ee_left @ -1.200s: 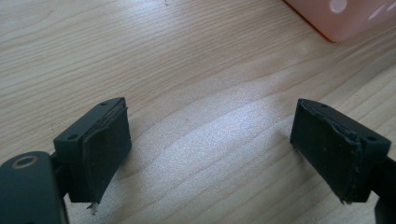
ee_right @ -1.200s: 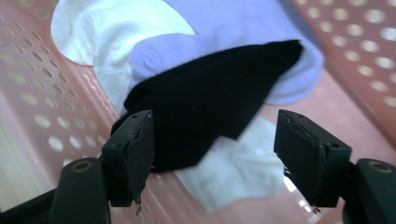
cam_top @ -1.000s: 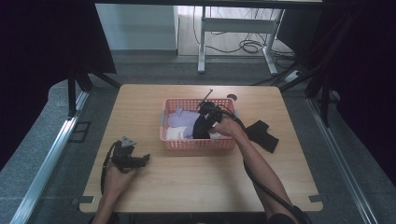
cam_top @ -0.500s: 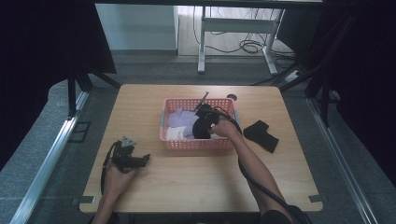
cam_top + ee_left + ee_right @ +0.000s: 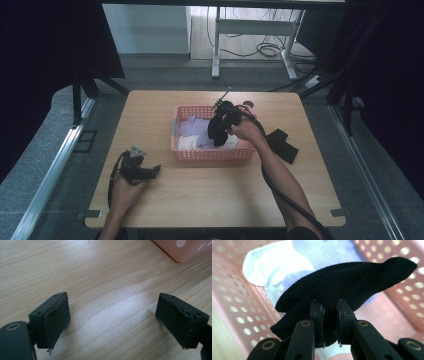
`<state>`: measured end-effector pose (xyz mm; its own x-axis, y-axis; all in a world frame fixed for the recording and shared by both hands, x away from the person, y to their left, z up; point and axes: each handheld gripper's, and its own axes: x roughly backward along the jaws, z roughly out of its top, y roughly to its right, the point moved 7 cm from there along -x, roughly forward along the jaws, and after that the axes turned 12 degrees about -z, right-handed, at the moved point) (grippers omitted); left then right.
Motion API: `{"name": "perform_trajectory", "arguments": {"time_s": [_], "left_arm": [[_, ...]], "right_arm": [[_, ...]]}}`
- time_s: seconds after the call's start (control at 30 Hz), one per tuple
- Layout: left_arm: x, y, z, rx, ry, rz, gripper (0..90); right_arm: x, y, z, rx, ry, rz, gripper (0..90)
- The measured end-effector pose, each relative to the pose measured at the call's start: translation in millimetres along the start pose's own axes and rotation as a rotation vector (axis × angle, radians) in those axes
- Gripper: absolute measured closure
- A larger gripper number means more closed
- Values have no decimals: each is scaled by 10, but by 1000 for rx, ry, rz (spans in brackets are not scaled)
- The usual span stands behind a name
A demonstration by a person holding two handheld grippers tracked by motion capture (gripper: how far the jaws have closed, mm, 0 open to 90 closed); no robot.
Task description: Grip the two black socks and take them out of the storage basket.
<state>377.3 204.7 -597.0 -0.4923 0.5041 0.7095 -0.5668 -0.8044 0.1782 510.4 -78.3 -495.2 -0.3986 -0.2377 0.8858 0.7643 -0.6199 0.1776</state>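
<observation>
Black ribbed sock [image 5: 342,285] pinched in right claw [image 5: 329,315], perforated pink basket [image 5: 234,305]

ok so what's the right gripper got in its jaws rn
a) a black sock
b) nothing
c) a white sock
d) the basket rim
a: in the right gripper view, the right gripper has its jaws closed on a black sock, held over the pink basket above the white and lavender laundry.

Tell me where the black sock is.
High view: black sock hangs over the pink basket, pinched by the right hand-held gripper, above pale socks.
</observation>
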Motion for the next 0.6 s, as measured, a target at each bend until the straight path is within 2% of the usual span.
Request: {"name": "perform_trajectory", "arguments": {"time_s": [0.3,0.6], "left_arm": [[-2,1,1,1,2,-1,118],[-5,2,3,3,7,0,118]], "right_arm": [[262,77,90,5,35,-21,784],[447,206,27,-19,48,-50,783]]}}
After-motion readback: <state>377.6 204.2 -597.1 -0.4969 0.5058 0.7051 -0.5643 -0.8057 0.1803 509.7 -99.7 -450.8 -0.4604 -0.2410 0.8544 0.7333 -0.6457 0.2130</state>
